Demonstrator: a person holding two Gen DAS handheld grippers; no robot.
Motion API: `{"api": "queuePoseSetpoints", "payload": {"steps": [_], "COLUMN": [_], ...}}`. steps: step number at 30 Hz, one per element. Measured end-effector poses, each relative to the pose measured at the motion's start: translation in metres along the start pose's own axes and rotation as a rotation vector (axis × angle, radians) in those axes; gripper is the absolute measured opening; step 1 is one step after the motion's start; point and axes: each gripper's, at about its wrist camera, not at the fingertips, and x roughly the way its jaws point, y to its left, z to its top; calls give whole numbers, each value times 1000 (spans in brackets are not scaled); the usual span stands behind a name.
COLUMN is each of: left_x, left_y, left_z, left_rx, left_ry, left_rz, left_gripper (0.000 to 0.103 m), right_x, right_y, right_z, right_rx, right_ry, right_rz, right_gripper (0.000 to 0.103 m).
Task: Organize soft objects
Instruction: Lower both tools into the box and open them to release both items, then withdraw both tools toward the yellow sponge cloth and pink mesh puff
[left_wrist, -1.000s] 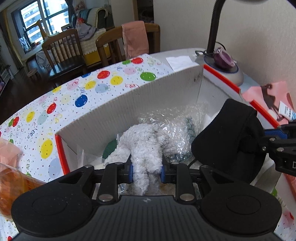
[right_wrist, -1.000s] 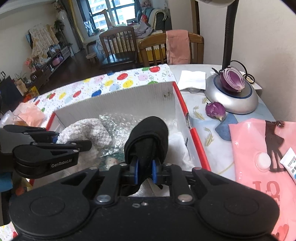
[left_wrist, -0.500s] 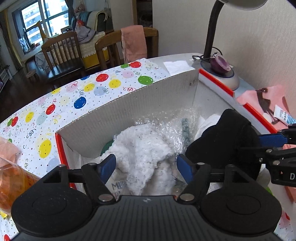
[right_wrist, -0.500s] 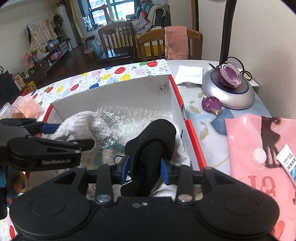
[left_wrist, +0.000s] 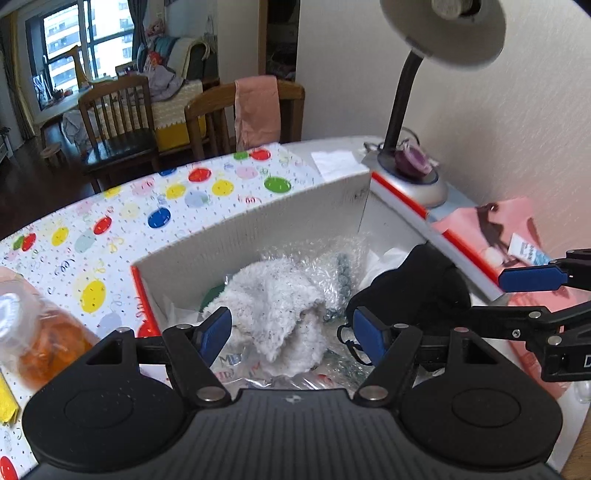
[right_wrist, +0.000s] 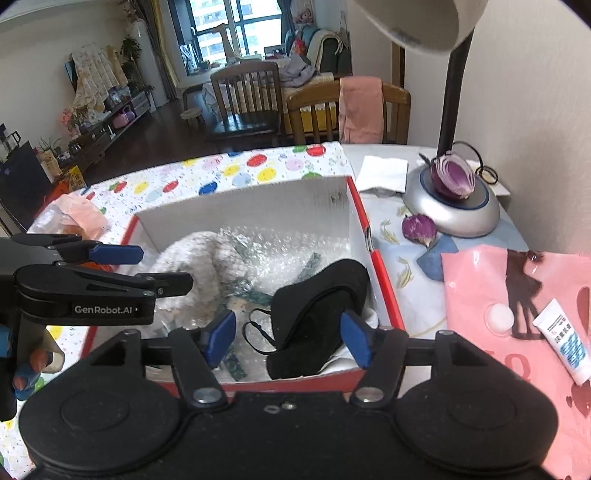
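A white fluffy soft toy (left_wrist: 273, 306) lies on bubble wrap inside the open red-rimmed box (left_wrist: 258, 236). My left gripper (left_wrist: 291, 334) hovers just above it, jaws wide apart, the pads clear of the fluff. To the right in the same box (right_wrist: 380, 266) rests a black eye mask (right_wrist: 317, 314) with its strap loose. My right gripper (right_wrist: 288, 338) is over the mask with its jaws opening, and the pads do not press on it. Each gripper shows in the other's view: left gripper (right_wrist: 162, 269), right gripper (left_wrist: 517, 299). The white toy (right_wrist: 192, 254) sits at the box's left.
A desk lamp's silver base (right_wrist: 450, 214) carries a halved red onion (right_wrist: 452, 181), with a purple dried flower (right_wrist: 419, 227) beside it. A pink bag (right_wrist: 480, 280) with a white tube (right_wrist: 561, 339) lies right of the box. An orange bottle (left_wrist: 44, 332) stands left. Chairs stand behind the table.
Both grippers opened and let go: the left released the white toy, the right the black mask. Both lifted and drew back a little; the two soft things stayed in the box.
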Motion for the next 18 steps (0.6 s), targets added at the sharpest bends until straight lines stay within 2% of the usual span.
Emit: {"api": "queuePoseSetpoints", "payload": {"steps": [9,13,18], "left_x": [-56,-81,-110], "left_y": [15,32,59], "left_z": [-7,-15,-29], "left_rx": [-28,-42,-59], "left_ry": [-81,-107,-142], "left_rz": [-7,-16,14], "left_gripper": [73,80,80], "right_x": [-42,-58,-66], "right_y": [23,42,74], "right_z": [5,10,11], "right_rx": [-10,-18,-53], "right_ry": [-80,-116,-143], "right_rz": [48,80,117], "right_gripper": [66,69,80]}}
